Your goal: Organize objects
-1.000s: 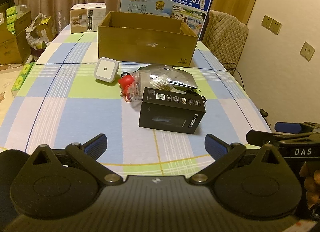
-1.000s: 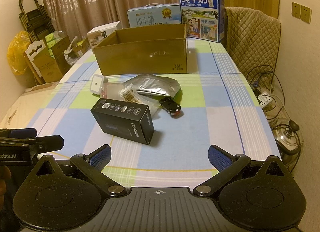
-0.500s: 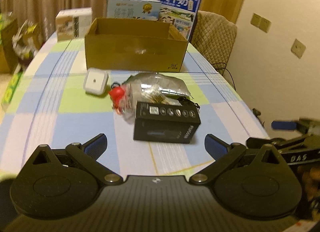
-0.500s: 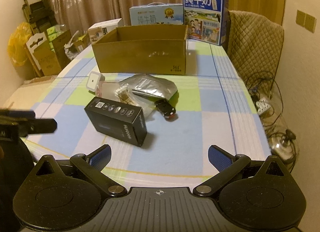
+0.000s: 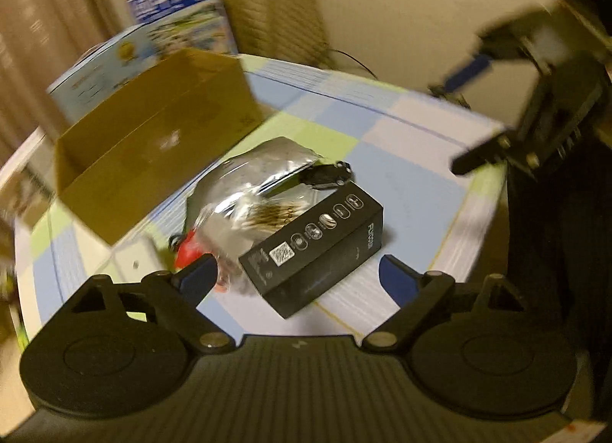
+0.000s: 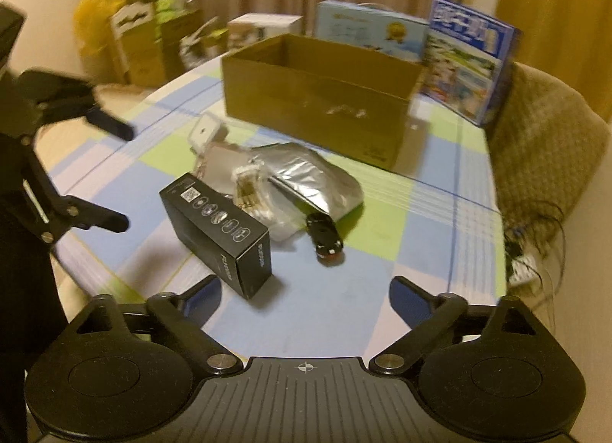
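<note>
A black retail box lies on the checked tablecloth, just ahead of my left gripper, which is open and tilted. Behind it lie a silver foil bag, a clear packet of swabs, a small black toy car, a red item and a white square night light. An open cardboard box stands farther back. My right gripper is open above the tablecloth, near the black box and car.
Blue milk cartons and a small white carton stand behind the cardboard box. A quilted chair and cables are off the table's right side. The table's near edge is close. Each gripper shows in the other's view.
Both grippers have moved forward toward the pile and stayed open. The left wrist view has rolled sharply, and the black box now sits between its fingertips' line of sight.
</note>
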A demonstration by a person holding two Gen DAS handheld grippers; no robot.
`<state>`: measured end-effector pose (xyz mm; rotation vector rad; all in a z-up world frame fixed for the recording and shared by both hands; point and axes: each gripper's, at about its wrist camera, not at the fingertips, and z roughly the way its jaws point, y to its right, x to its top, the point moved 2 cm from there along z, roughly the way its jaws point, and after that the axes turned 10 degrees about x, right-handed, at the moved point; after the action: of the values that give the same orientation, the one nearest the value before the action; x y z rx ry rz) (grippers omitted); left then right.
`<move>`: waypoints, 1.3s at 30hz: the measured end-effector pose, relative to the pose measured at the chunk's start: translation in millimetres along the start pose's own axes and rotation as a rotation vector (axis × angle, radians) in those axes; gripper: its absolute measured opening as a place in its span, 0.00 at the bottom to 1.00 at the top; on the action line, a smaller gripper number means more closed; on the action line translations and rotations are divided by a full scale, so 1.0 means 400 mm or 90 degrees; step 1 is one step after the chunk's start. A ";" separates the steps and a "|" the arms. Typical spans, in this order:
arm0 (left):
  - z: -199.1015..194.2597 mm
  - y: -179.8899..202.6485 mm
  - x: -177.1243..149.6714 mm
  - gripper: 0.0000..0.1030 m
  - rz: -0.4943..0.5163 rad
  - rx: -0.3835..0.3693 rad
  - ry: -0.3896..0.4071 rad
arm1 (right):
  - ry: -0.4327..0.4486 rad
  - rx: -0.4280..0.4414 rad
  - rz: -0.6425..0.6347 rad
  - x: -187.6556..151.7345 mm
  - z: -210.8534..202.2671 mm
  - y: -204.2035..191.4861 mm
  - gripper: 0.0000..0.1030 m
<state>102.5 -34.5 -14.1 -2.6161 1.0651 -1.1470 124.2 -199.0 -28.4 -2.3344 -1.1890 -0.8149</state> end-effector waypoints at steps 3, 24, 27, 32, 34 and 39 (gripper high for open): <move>0.039 0.005 0.013 0.86 0.069 -0.020 0.004 | -0.024 0.021 -0.035 0.018 0.036 0.012 0.82; 0.257 0.043 0.065 0.46 0.244 -0.159 -0.110 | -0.116 0.089 -0.093 0.053 0.210 0.079 0.73; 0.243 0.026 0.049 0.39 0.205 -0.143 -0.119 | -0.114 0.088 -0.092 0.061 0.218 0.070 0.73; 0.186 -0.024 -0.018 0.39 0.136 -0.100 -0.143 | -0.086 0.083 -0.062 0.089 0.236 0.042 0.72; 0.170 -0.053 -0.048 0.38 0.091 -0.071 -0.163 | -0.076 0.083 -0.050 0.097 0.253 0.023 0.71; 0.147 -0.139 -0.120 0.38 -0.060 -0.002 -0.200 | -0.053 0.073 -0.017 0.117 0.306 -0.019 0.67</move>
<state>151.1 27.1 -66.3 -2.7521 0.8900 -0.7124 178.9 -96.5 -89.1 -2.2836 -1.2705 -0.6457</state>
